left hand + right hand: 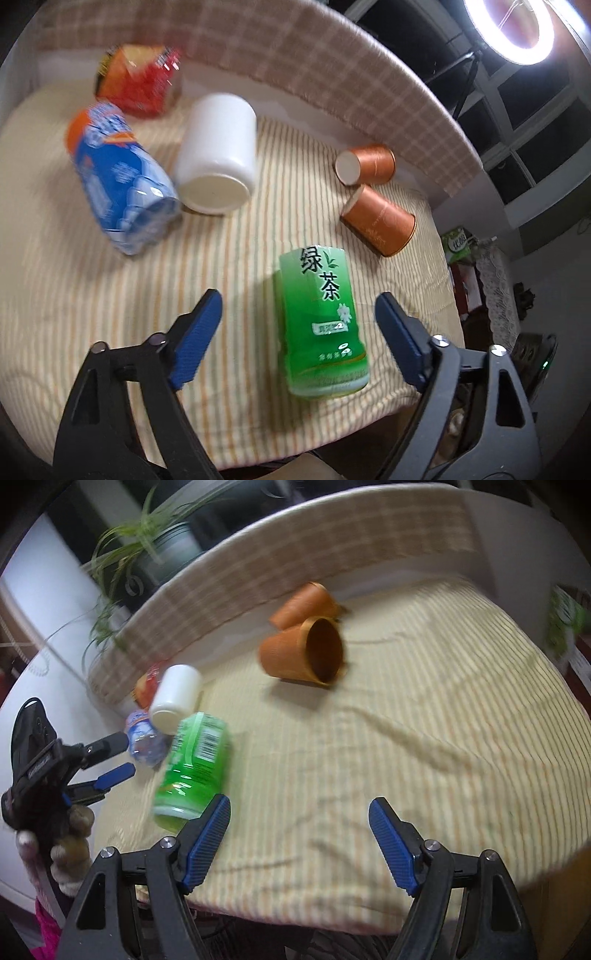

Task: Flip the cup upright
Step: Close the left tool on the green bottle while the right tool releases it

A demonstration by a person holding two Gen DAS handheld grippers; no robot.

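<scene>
Two orange paper cups lie on their sides on the striped cloth. In the left wrist view the nearer cup [380, 220] and the farther cup [365, 163] are at the right. From the right wrist view the nearer cup [303, 650] shows its open mouth, with the other cup [304, 604] behind it. My left gripper [299, 306] is open, its fingers either side of a green tea bottle [323, 321], without touching it. My right gripper [300, 812] is open over bare cloth, well short of the cups. The left gripper [116, 755] also shows at the left, held by a hand [70, 834].
A white jar [218, 155], a blue-labelled bottle [118, 177] and a red-orange packet [140, 83] lie at the left of the table [74, 295]. A checked raised edge [295, 62] curves behind. A potted plant [147, 535] and a ring light [517, 26] stand beyond.
</scene>
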